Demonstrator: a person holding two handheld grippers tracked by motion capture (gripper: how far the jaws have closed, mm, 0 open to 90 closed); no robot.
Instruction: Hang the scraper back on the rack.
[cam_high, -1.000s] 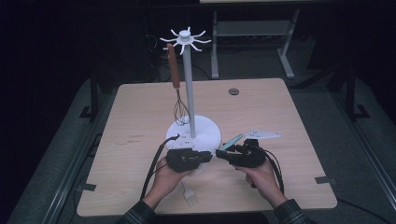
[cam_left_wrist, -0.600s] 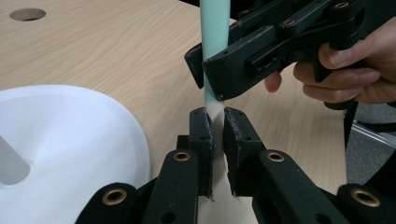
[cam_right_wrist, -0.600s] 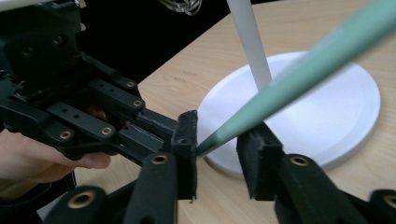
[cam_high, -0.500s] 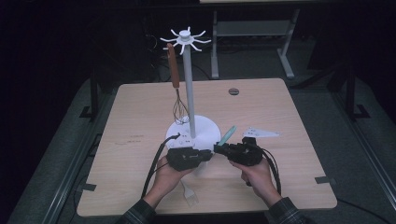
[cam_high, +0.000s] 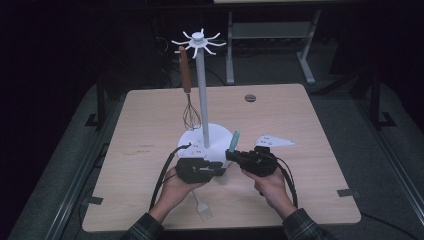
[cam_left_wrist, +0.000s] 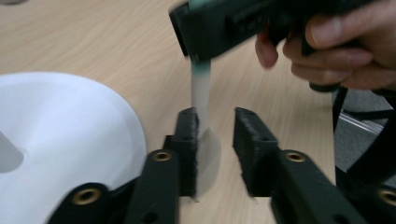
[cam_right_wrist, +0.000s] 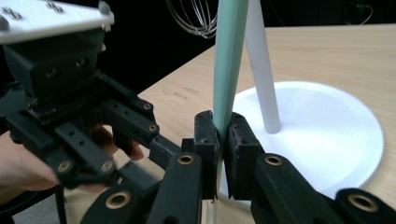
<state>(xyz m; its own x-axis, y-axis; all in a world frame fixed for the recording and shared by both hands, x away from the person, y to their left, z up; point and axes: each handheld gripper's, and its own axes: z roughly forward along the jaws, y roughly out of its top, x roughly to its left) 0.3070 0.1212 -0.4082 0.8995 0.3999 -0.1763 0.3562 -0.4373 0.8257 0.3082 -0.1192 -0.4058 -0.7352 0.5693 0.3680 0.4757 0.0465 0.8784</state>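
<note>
Mint-green and translucent, the spatula (cam_right_wrist: 229, 60) stands nearly upright between the two hand-held tools, just in front of the white stand base (cam_high: 220, 137) near the middle of the front half of the wooden surface (cam_high: 310, 125). The right tool (cam_right_wrist: 219, 135) pinches the spatula's green handle, its jaws pressed onto it from both sides after having just been closing; the handle rises steeply from the pads toward the top of the right gripper view. In the high view the right tool (cam_high: 234, 152) sits just right of the base with the green handle tip poking up above it.

The left tool (cam_left_wrist: 215, 135) has just been opening. Its jaws stand spread, with the pale blade end of the spatula (cam_left_wrist: 201, 100) between them, lying against the left pad while the right pad stands clear of it. In the high view the left tool (cam_high: 220, 170) lies at the front rim of the base, close beside the right one.

A whisk (cam_high: 190, 107) with a brown handle hangs from the stand's spoked top (cam_high: 199, 41), left of the grey pole (cam_high: 202, 95). A small pale brush (cam_high: 200, 205) lies on the surface near the front edge, beside the left hand (cam_high: 175, 187).
</note>
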